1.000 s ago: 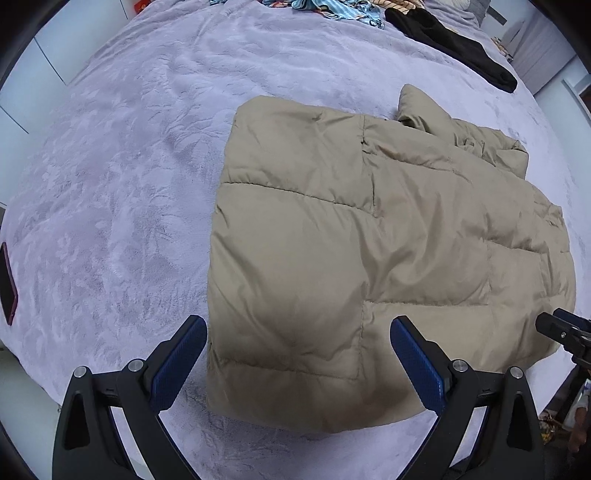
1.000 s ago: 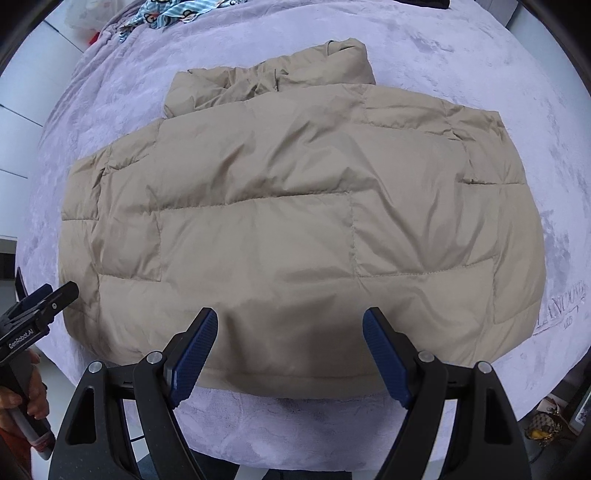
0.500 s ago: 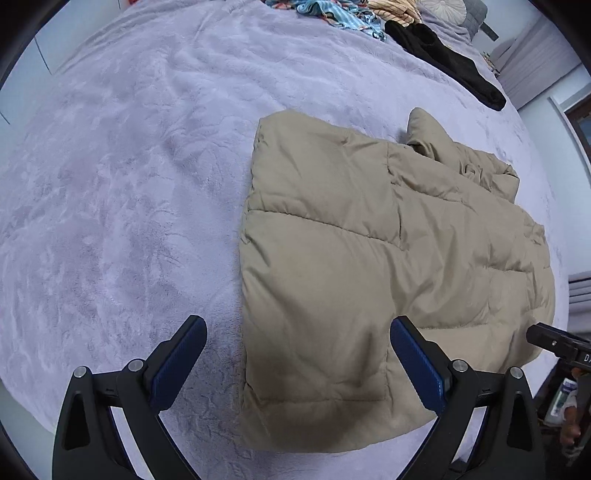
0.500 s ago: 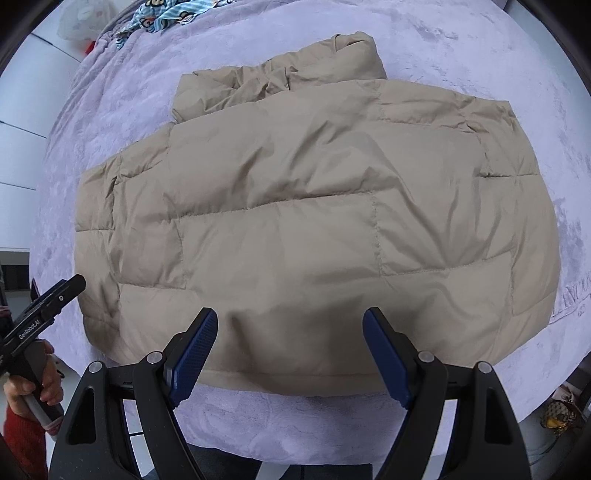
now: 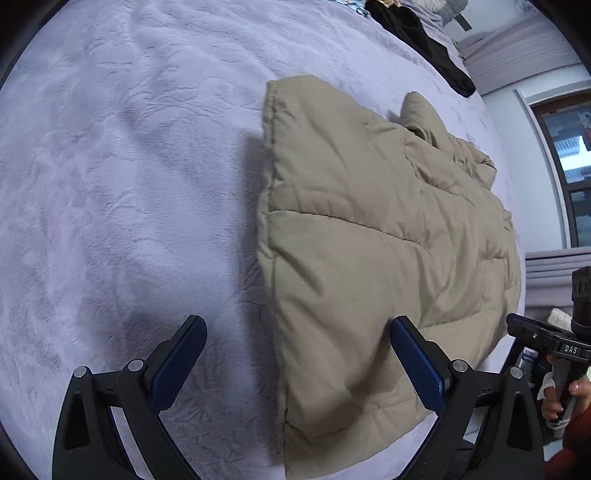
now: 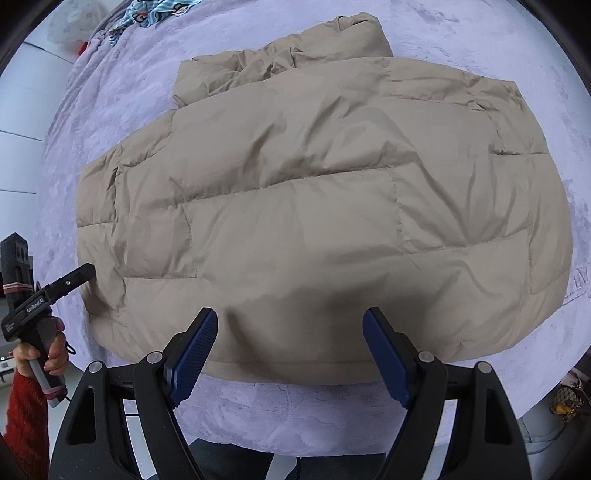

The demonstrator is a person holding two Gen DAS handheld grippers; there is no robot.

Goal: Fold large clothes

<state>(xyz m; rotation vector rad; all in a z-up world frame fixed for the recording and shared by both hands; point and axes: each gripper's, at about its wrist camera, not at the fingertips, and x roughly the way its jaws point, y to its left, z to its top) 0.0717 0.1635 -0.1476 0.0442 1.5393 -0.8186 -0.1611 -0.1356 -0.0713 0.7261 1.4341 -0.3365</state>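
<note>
1. A beige quilted puffer jacket (image 6: 314, 206) is lying flat on a bed covered with a pale lavender plush blanket (image 5: 122, 177), its sleeves not showing at the sides.
2. In the right wrist view the jacket's collar (image 6: 288, 55) is pointing away from the camera and its hem is lying nearest, just beyond the fingers; its long axis is running left to right across this view, with the collar-to-hem line being the shorter way.
3. The right gripper (image 6: 290, 354) is hovering over the near hem with its blue-padded fingers (image 6: 192, 354) spread wide, holding nothing.
4. The left gripper (image 5: 297, 365) is sitting over the jacket's left side edge (image 5: 271, 236), its fingers (image 5: 177, 362) also spread wide and empty, one over the blanket and one over the fabric.
5. In the left wrist view the jacket is stretching away to the right, with the collar (image 5: 421, 110) at the far side.
6. A black garment (image 5: 421, 40) is lying at the far end of the bed, well apart from the jacket, and a blue patterned cloth (image 6: 155, 14) is lying near the far left corner.
</note>
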